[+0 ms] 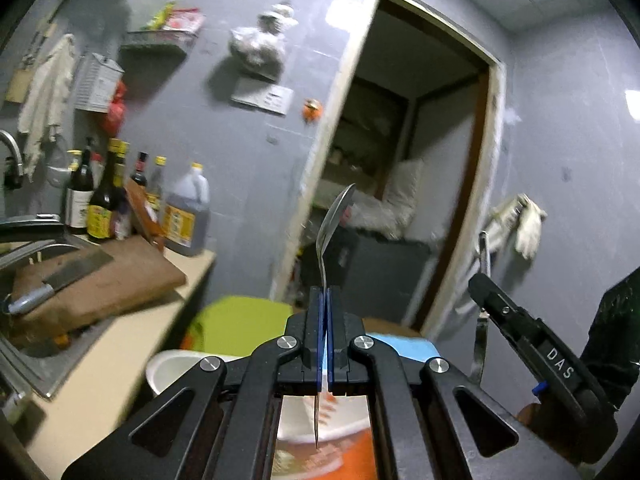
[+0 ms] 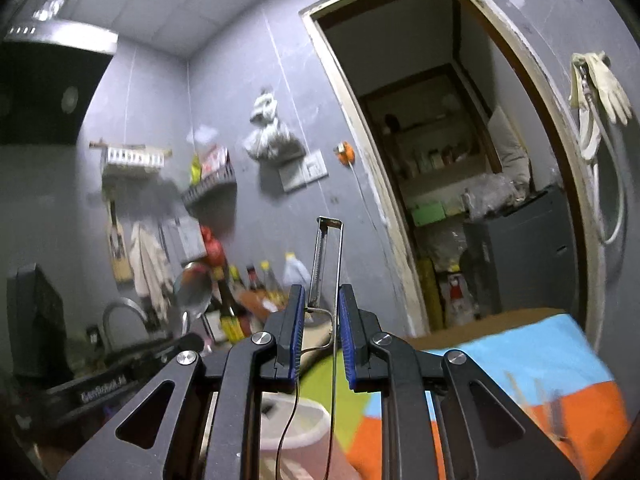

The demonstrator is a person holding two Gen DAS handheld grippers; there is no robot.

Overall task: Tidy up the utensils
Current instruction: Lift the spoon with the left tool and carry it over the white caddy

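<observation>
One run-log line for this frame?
left hand-held gripper: shut on spoon | right hand-held gripper: shut on peeler | both aloft

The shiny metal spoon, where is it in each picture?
Left wrist view: the shiny metal spoon stands upright at centre, its handle clamped in the left hand-held gripper.
Right wrist view: the spoon's bowl shows at lower left, above the left hand-held gripper's black arm.
Shared landmark: the pale-framed doorway, right of the spoon in both.
</observation>
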